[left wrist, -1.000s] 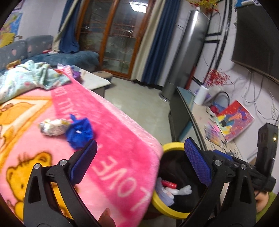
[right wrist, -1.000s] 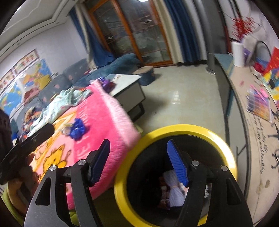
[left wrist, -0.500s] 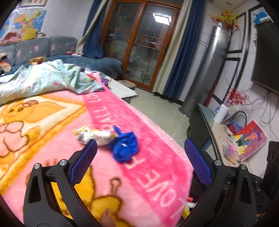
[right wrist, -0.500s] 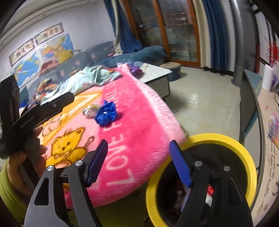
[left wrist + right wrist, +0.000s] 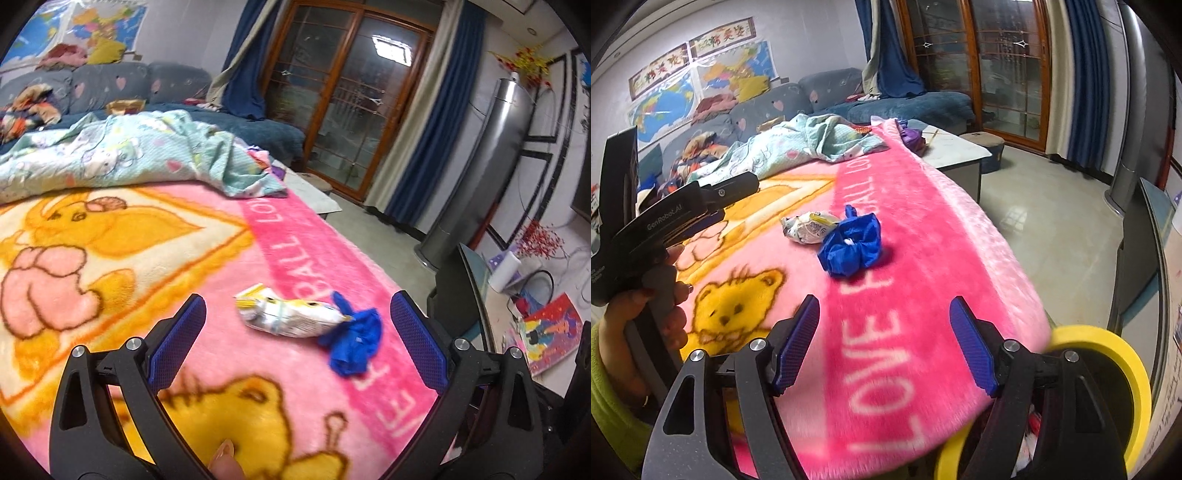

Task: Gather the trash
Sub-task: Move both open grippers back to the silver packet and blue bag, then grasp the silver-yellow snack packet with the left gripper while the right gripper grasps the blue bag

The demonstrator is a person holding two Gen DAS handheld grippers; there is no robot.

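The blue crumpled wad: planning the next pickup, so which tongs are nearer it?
Probably the left tongs: the blue wad lies just ahead, between its open fingers. The right tongs hang farther back, near the blanket's edge.

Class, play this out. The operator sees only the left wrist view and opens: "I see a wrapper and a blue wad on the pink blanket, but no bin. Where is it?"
Observer: A yellow-rimmed bin stands just off the pink blanket's near corner, low on the right of the right wrist view.
Operator: Are the right tongs carrying anything?
Observer: No. The right tongs are open and empty above the blanket.
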